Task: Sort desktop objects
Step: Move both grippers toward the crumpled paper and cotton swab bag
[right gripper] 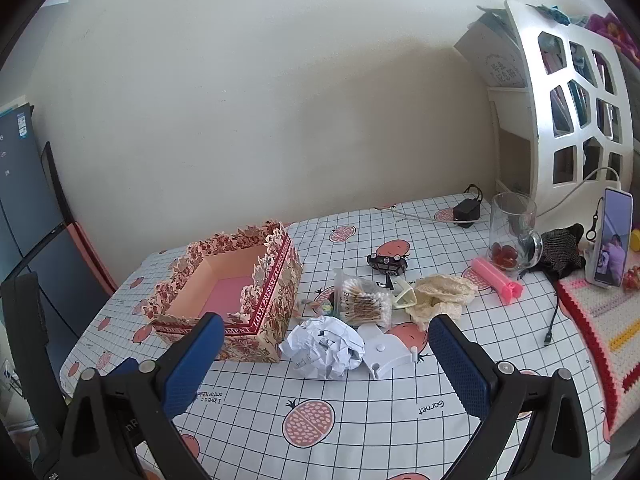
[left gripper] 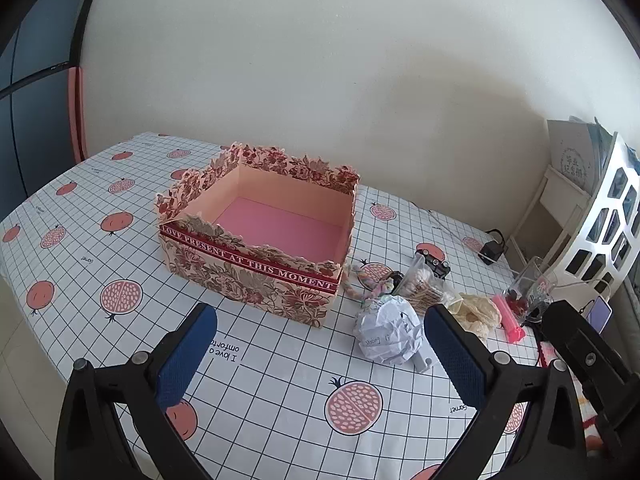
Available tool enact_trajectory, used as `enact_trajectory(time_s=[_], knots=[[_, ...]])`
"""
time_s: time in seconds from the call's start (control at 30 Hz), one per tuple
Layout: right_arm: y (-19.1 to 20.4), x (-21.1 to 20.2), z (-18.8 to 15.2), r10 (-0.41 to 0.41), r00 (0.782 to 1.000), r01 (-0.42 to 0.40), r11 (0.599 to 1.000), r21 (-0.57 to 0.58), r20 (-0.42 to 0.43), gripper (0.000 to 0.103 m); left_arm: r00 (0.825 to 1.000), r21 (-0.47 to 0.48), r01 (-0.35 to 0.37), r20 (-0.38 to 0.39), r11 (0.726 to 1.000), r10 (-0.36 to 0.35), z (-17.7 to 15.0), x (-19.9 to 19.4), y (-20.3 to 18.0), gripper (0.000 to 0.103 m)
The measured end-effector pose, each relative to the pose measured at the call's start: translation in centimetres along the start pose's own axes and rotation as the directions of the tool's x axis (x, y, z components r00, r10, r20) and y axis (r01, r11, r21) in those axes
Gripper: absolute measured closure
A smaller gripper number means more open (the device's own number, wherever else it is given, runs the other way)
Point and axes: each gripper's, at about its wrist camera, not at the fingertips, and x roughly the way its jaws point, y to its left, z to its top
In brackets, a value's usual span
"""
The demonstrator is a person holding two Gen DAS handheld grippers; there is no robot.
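Left wrist view. Left gripper (left gripper: 320, 352) spread wide, nothing between its blue pads, hovering above the table (left gripper: 280, 392) with its gridded pomegranate cloth. Floral box (left gripper: 256, 248) sits ahead, open-topped, pink floor bare: nothing sorted into it yet. Just right of the box, a loose pile: crumpled paper ball (left gripper: 390, 330) nearest, a bag of cotton swabs (left gripper: 424, 284) behind it, a braided pastel cord (left gripper: 368, 280) against the box corner, cream lace (left gripper: 478, 314), pink clip (left gripper: 508, 322). Part of the other tool's black frame shows at far right.

Right wrist view. Right gripper (right gripper: 326, 360) also spread, empty, lined up roughly on the paper ball (right gripper: 324, 346), which lies touching or just beside the box's (right gripper: 224, 292) near corner. White plastic hook (right gripper: 386, 352) rests against the ball's right side. A small black toy car (right gripper: 387, 263) lies behind the swab bag (right gripper: 362, 300). Glass mug (right gripper: 514, 236) and propped phone (right gripper: 612, 238) stand well apart at right.

Judgement: step in hand looks like the first pick, paper ball the likely target. Come down with fingers straddling the ball's widest part, clear of the hook and box wall; close gently, since the paper will crush. Lift well above the scalloped rim before carrying over.
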Motion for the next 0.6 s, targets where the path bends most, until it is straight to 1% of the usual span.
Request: enact_trajectory(time_s=[0.2, 0.33, 0.47, 0.6], knots=[[0.43, 0.08, -0.01, 0.01, 1.0, -0.01, 1.0, -0.013, 0.001, 0.0, 1.0, 0.006, -0.005, 0.008, 1.0, 0.005, -0.04, -0.23, -0.38, 0.0], [0.37, 0.22, -0.08, 0.025, 1.0, -0.025, 1.0, -0.005, 0.001, 0.0, 1.0, -0.007, -0.011, 0.01, 1.0, 0.011, 0.02, -0.24, -0.09, 0.0], [0.35, 0.33, -0.09, 0.044, 0.999, -0.044, 0.999, -0.007, 0.0, 0.0, 1.0, -0.002, -0.013, 0.008, 1.0, 0.013, 0.03, -0.2, -0.14, 0.0], [0.4, 0.43, -0.11, 0.043, 0.999, -0.043, 0.999, -0.004, -0.003, 0.0, 1.0, -0.012, -0.013, -0.001, 1.0, 0.013, 0.07, -0.07, -0.07, 0.0]])
